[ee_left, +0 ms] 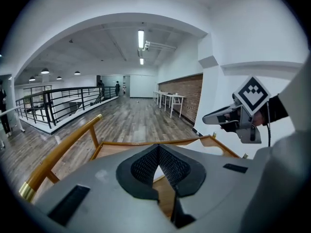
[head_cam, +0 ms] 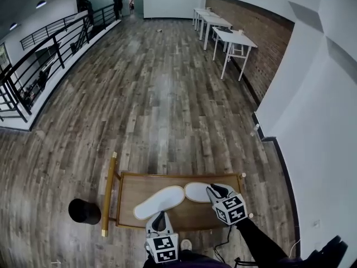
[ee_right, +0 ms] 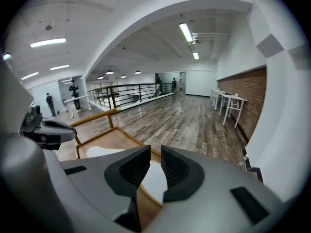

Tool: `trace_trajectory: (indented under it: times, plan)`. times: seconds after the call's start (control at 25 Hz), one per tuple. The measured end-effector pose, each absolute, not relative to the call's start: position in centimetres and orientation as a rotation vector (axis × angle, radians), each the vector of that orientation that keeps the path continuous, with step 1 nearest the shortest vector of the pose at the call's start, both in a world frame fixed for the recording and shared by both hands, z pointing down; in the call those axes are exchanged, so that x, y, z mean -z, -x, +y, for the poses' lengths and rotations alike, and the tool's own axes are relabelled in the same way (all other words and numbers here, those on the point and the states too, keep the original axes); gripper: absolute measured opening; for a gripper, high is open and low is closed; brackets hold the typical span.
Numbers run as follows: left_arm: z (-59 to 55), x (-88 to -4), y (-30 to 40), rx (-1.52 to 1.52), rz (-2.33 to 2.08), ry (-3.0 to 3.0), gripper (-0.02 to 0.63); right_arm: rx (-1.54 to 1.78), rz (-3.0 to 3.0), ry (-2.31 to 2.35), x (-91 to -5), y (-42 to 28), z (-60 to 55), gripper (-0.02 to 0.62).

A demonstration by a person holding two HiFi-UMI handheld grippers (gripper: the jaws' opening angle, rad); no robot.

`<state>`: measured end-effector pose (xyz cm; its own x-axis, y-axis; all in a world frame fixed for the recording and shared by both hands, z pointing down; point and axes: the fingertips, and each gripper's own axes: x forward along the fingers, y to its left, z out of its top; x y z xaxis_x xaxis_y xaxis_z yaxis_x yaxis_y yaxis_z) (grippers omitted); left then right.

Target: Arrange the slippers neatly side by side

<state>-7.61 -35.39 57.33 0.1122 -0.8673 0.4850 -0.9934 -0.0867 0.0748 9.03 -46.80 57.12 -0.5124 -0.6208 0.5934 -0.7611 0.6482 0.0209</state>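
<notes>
Item: two white slippers on a wooden bench (head_cam: 178, 175) with a brass-coloured handle rail (head_cam: 108, 194) on its left side. The left slipper (head_cam: 159, 202) lies diagonally across the middle. The right slipper (head_cam: 197, 192) lies nearly crosswise at the far right, and their ends almost meet. Left gripper (ee_left: 156, 149), at the bench's near edge by the left slipper's heel: fingers closed together, nothing between them. Right gripper (ee_right: 155, 164), over the right slipper's outer end: fingers narrowly apart, gripping nothing, with the white sole visible below the gap. Black round container (head_cam: 85, 211) on the plank floor (head_cam: 156, 110), left of the bench.
</notes>
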Motion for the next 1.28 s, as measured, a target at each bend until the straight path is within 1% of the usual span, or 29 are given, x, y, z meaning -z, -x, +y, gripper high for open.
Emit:
trace_trajectory:
  times: [0.12,0.28,0.44,0.68,1.04,1.12,1.16,1.2,1.28]
  plan:
    - [-35.9,-57.6,7.5,-0.461,-1.811,-2.008,0.000,-0.226,-2.242,-0.840,-58.7,-8.5,-48.5,0.044]
    - [-36.3,-57.8,7.7,-0.471,-1.817,-1.999,0.000,-0.103,-2.074,-0.451,-62.9,-7.9,-48.0,0.101]
    - [-36.7,-57.7,8.0,-0.475,-1.804,-1.998,0.000,-0.002,-1.850,-0.182,-66.7,-8.3,-47.5,0.109]
    - [-36.6,-58.0,8.0,-0.448,-1.801,-1.992,0.000,0.066,-1.694,-0.053,-70.4,-9.3,-48.3,0.109]
    - [-36.8,-58.7,7.6,-0.474,-1.771,-1.988,0.000,-0.028,-1.532,0.025,-73.2,-10.8,-48.5,0.107]
    - [-37.3,-58.8,7.5,-0.478,-1.763,-1.992,0.000,-0.042,-1.495,0.020,-73.6,-11.0,-48.3,0.098]
    - [-37.5,-58.8,7.4,-0.478,-1.760,-1.997,0.000,-0.036,-1.484,0.011,-73.6,-11.1,-48.3,0.053]
    - [-37.7,-58.7,7.3,-0.479,-1.756,-2.002,0.000,-0.033,-1.479,0.001,-73.7,-11.3,-48.4,0.031]
    - [-38.1,-58.6,7.1,-0.483,-1.748,-2.010,0.000,-0.063,-1.483,-0.013,-73.7,-11.8,-48.2,0.023]
